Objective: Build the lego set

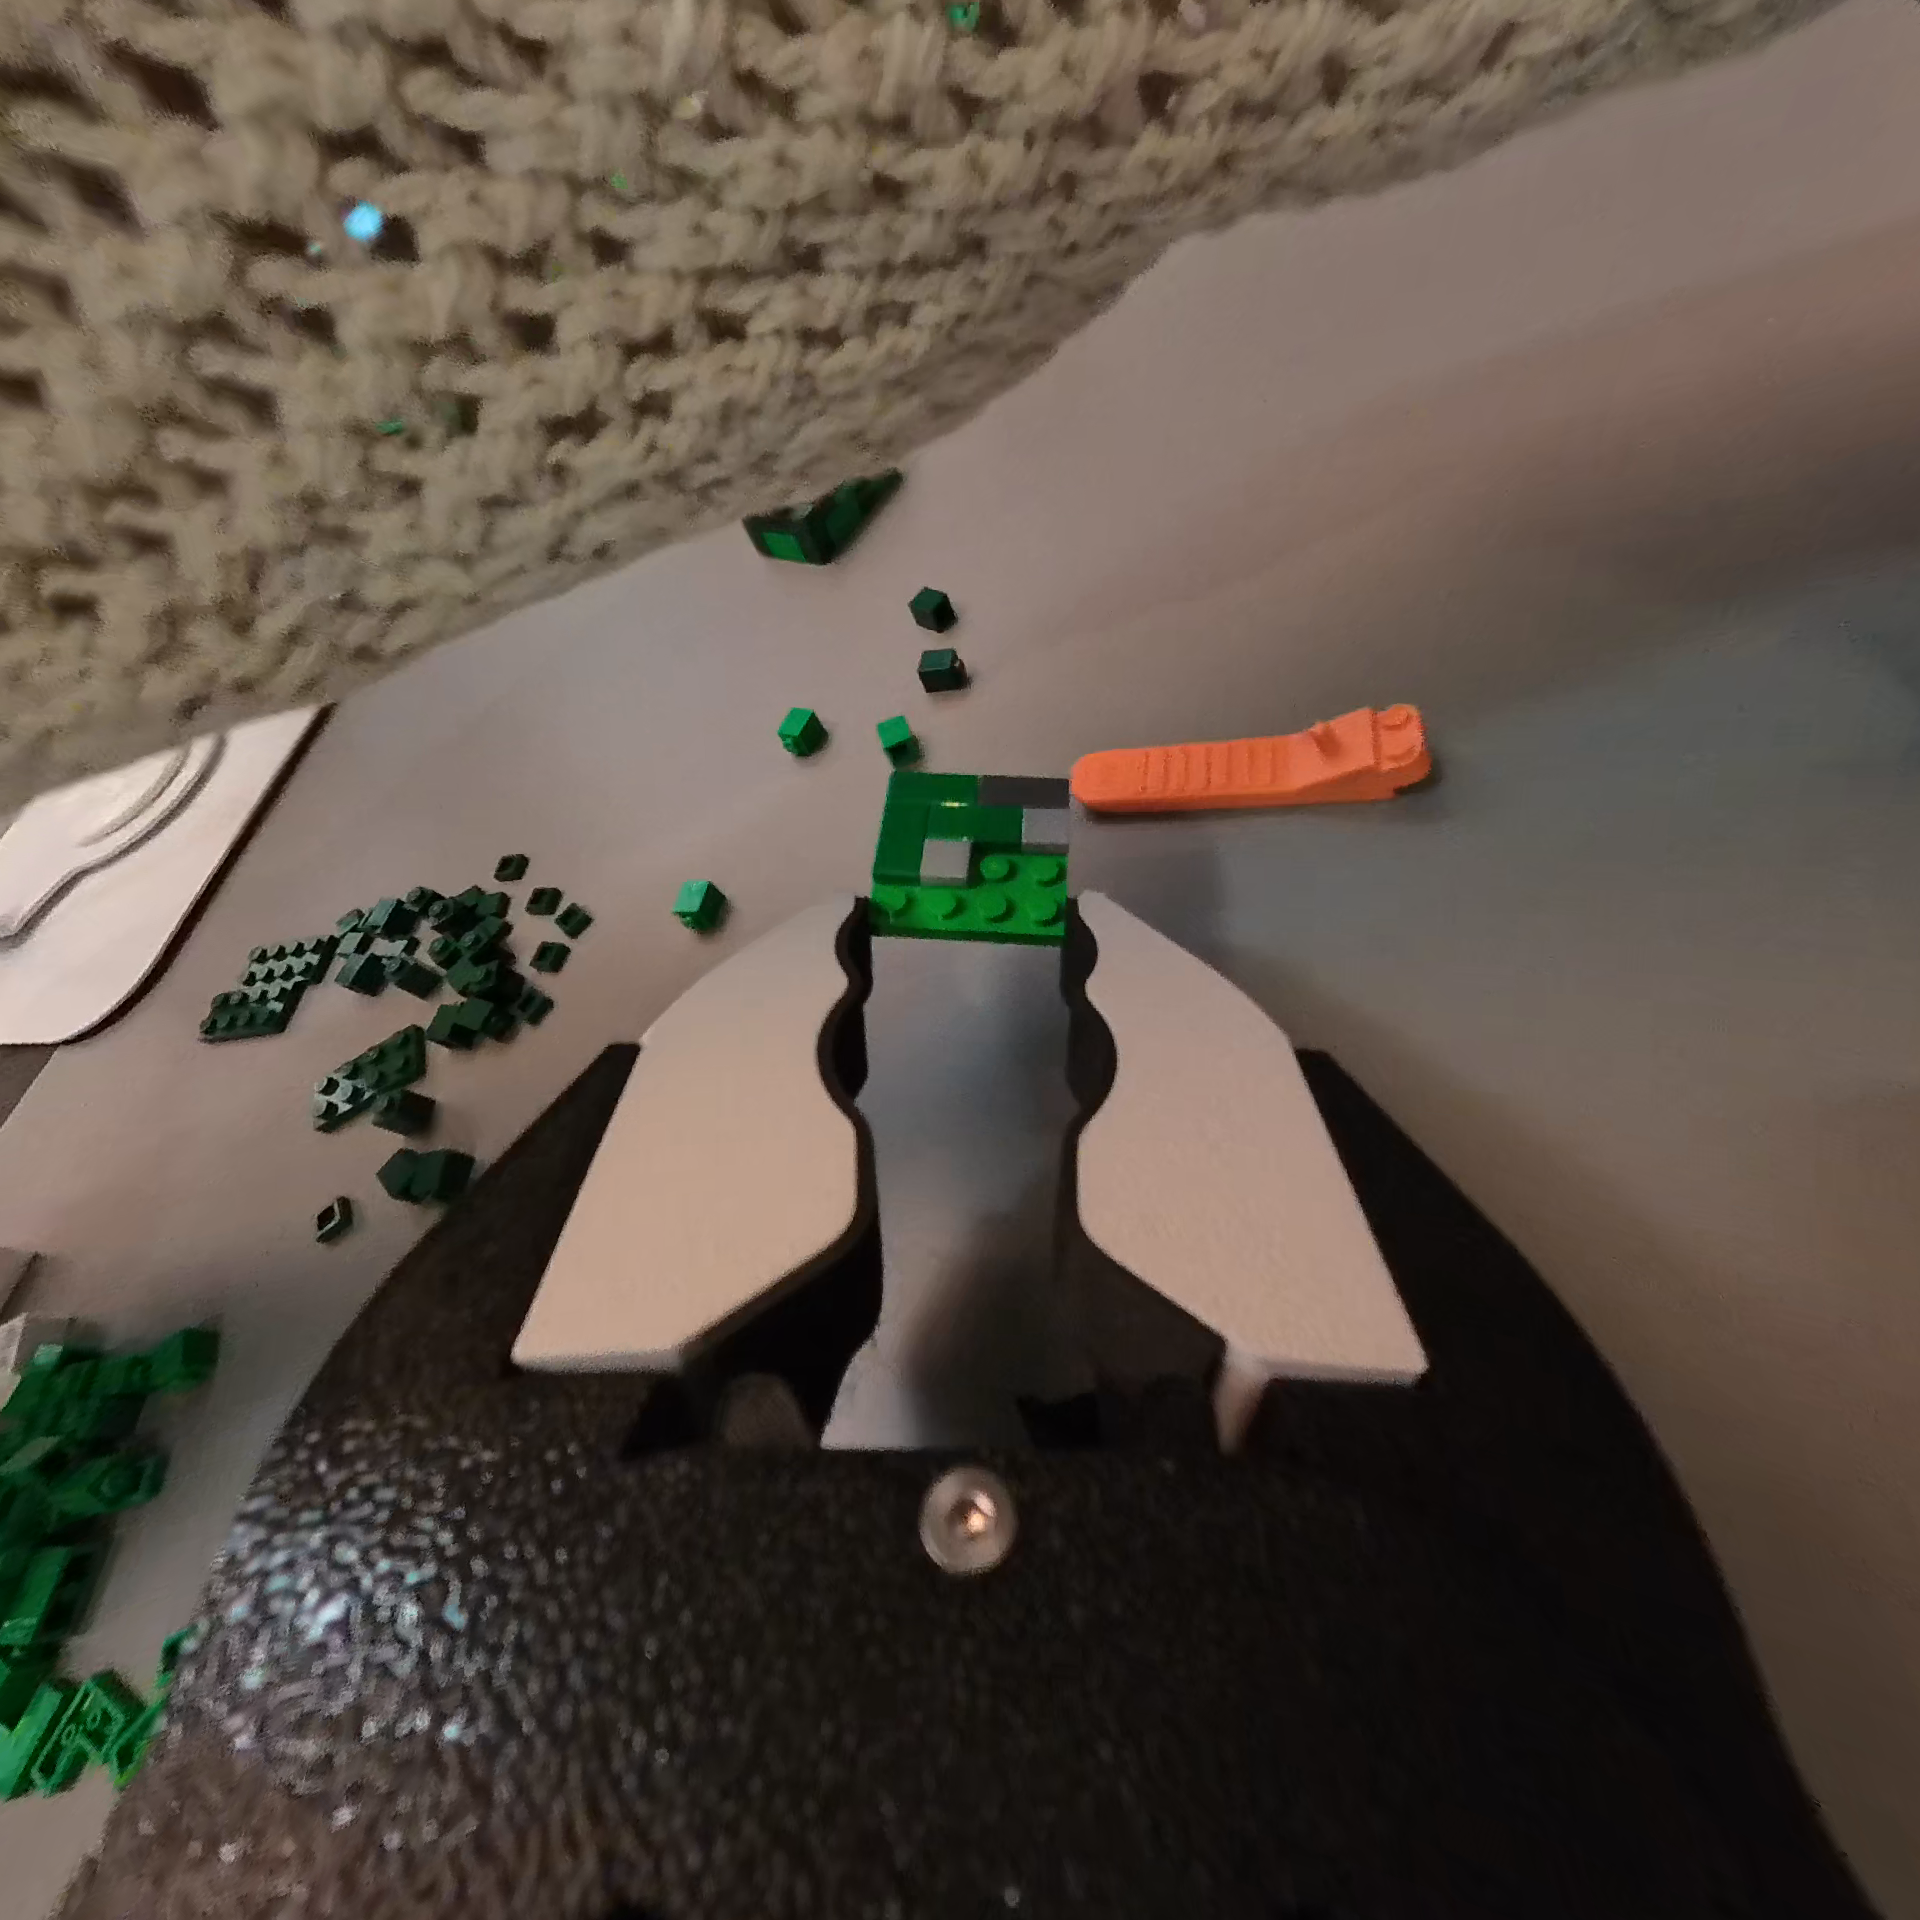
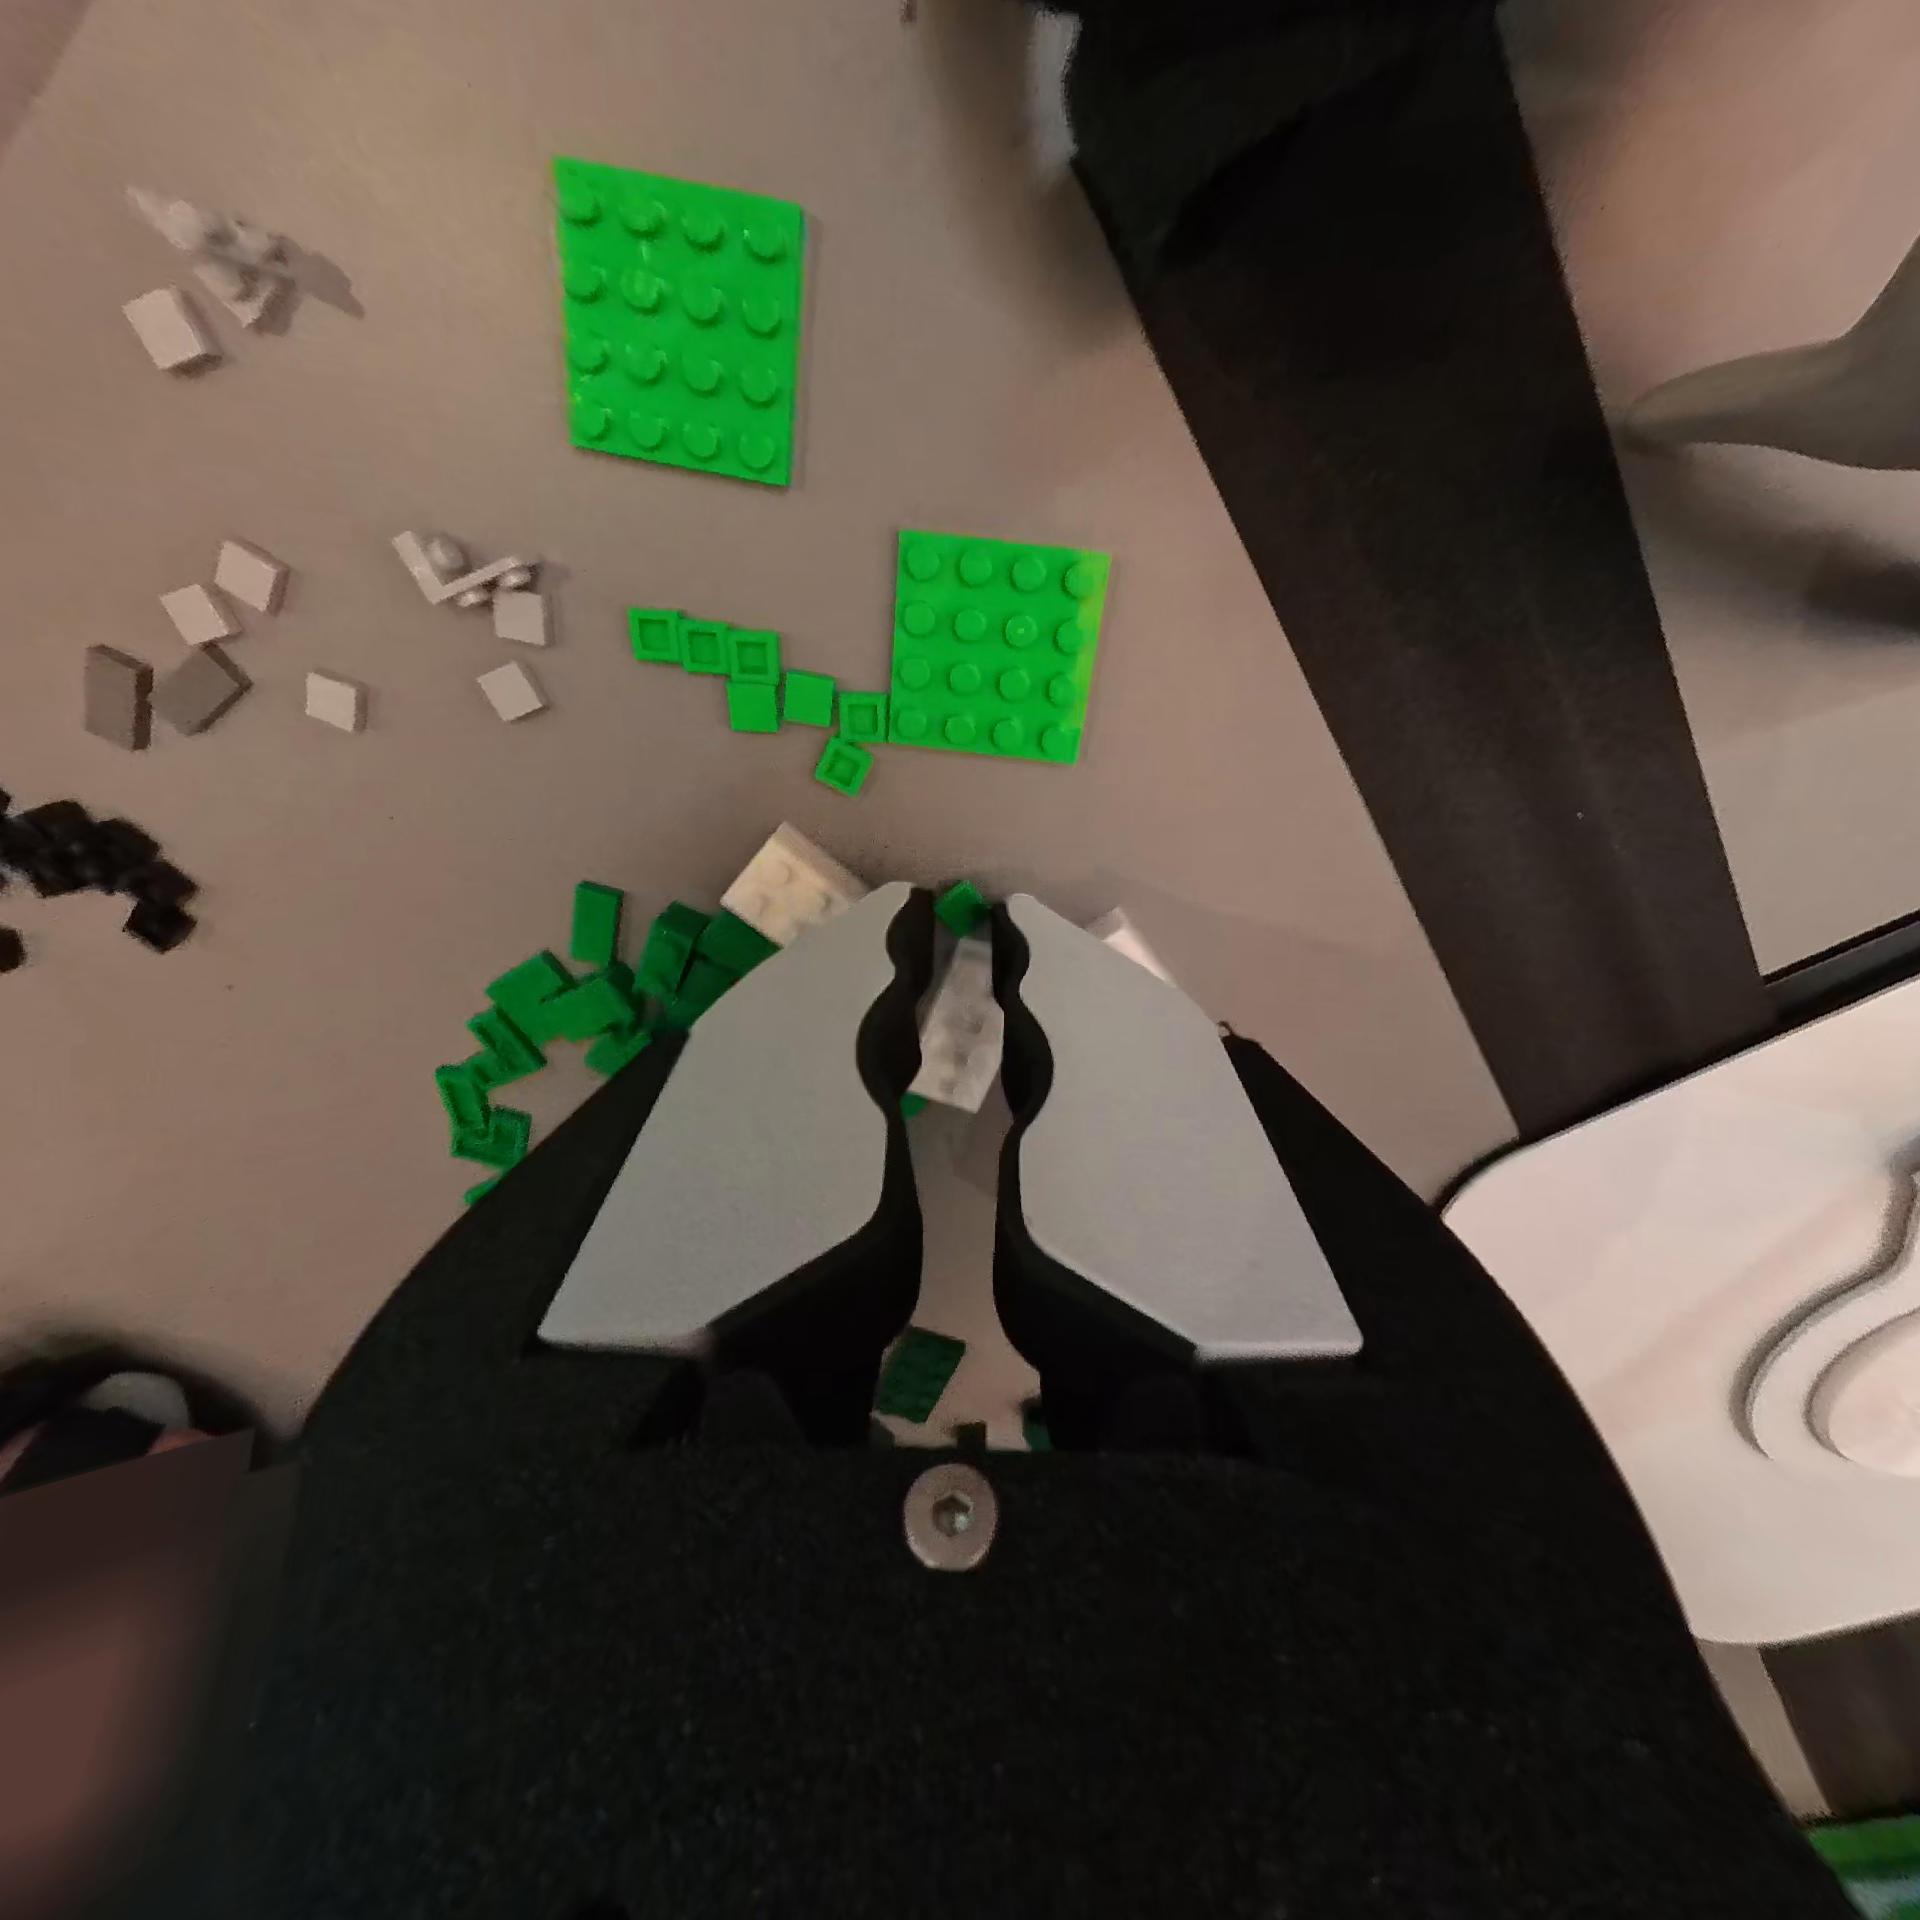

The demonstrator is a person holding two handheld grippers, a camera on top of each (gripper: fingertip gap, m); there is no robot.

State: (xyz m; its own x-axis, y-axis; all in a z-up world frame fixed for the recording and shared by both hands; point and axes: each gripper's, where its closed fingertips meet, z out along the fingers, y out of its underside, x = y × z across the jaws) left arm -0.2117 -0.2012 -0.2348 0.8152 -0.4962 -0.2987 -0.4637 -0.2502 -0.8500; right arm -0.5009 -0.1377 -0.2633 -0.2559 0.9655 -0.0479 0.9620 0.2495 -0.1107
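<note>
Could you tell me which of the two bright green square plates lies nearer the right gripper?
The lower-right plate, beside the row of small green tiles; the other plate lies farther up and left of the right gripper.

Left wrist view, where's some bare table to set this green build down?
Free: the grey table right of the left gripper, below the orange brick separator. Also the strip between the separator and the knitted fabric. Crowded: the left side, with dark green pieces and a brighter green pile.
</note>
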